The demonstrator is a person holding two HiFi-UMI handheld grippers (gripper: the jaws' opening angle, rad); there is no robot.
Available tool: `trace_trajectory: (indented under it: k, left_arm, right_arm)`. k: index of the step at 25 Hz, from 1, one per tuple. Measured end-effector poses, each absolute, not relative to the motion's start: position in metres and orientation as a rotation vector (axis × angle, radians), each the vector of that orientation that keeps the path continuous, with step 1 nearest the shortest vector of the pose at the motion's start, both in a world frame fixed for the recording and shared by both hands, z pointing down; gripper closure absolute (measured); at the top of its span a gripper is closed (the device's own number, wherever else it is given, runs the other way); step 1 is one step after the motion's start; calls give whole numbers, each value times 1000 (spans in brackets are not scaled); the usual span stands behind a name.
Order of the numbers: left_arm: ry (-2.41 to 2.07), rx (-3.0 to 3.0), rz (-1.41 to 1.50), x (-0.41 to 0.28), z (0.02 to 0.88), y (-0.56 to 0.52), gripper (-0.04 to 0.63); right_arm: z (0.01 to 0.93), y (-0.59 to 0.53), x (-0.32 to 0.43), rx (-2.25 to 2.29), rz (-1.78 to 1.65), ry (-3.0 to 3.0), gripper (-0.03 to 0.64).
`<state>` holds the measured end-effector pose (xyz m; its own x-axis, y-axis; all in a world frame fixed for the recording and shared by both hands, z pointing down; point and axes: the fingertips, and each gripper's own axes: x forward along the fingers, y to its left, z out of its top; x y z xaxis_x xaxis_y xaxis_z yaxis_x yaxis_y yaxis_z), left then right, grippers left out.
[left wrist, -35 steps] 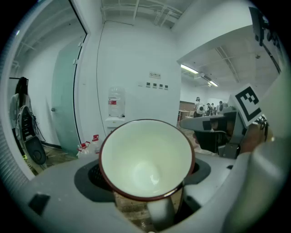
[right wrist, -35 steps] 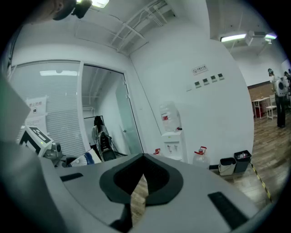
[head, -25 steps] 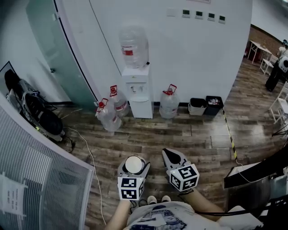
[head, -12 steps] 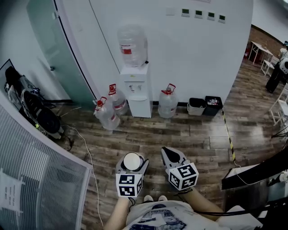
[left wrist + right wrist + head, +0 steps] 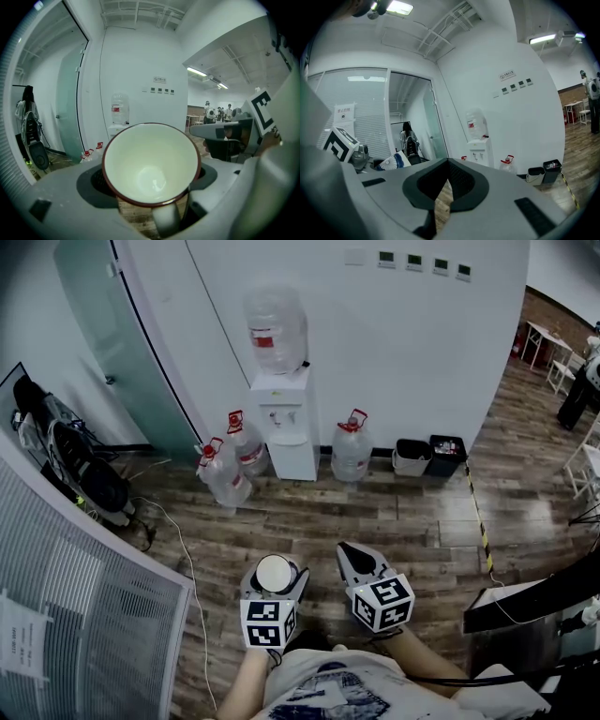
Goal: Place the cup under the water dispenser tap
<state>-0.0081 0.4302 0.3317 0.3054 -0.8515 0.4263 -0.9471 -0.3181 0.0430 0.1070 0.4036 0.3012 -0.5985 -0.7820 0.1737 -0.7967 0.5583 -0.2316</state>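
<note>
A white cup with a dark red rim sits between the jaws of my left gripper, mouth up; in the left gripper view the cup fills the middle, empty, held by the gripper. My right gripper is beside it, shut with nothing in it; its jaws meet at the tips. The white water dispenser with a clear bottle on top stands against the far wall, well ahead of both grippers. It also shows small as the dispenser and the dispenser.
Three water jugs stand on the wood floor beside the dispenser. Two small bins sit to its right. A cable runs along the floor at left, next to a slatted partition. A glass door is at left.
The view has shifted slightly; both grippers hold nearly the same place, the cup still in the left one.
</note>
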Motion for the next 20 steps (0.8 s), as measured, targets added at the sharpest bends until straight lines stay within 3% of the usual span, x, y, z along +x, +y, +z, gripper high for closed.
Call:
trace_trajectory:
  k: [20]
  left_arm:
    - [-1585,2315,484,-41,339,273,150]
  right_arm:
    - [314,255,72,1405,479,-2687,595]
